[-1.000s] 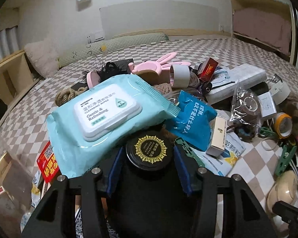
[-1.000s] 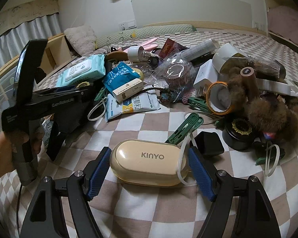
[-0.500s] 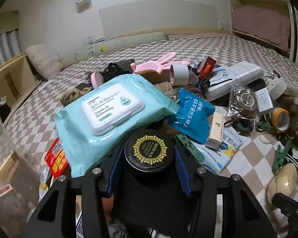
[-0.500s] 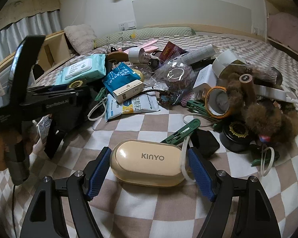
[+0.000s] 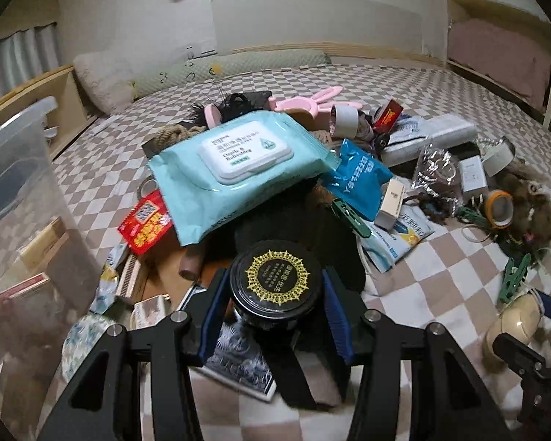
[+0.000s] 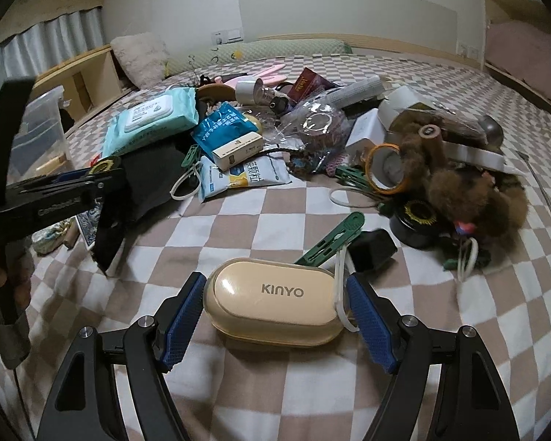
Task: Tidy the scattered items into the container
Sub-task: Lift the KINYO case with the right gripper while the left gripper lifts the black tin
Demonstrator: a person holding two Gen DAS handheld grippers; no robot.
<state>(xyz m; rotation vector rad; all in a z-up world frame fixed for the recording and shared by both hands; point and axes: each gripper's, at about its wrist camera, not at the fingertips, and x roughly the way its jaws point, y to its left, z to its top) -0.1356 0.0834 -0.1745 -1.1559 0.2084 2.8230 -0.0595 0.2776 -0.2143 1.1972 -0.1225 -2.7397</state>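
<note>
My left gripper (image 5: pixel 273 301) is shut on a round black jar with a gold-patterned lid (image 5: pixel 277 279) and holds it above the bed clutter, near a clear plastic container (image 5: pixel 22 191) at the left. The left gripper also shows in the right wrist view (image 6: pixel 88 180). My right gripper (image 6: pixel 275 312) is open, its blue pads on either side of a beige KINYO case (image 6: pixel 275 307) lying on the checkered bedspread. A white loop (image 6: pixel 339 294) lies against the case's right end.
A pile lies across the bed: a teal wipes pack (image 5: pixel 235 161), a blue pouch (image 5: pixel 356 176), a red packet (image 5: pixel 147 220), green clips (image 6: pixel 334 239), a second black jar (image 6: pixel 417 222), a brown furry toy (image 6: pixel 466 191), tape rolls (image 6: pixel 384 167). Boxes lie inside the container.
My left gripper has lifted the black jar and drawn back to the left toward the clear container, which has come into view. The right gripper has stayed around the KINYO case.
</note>
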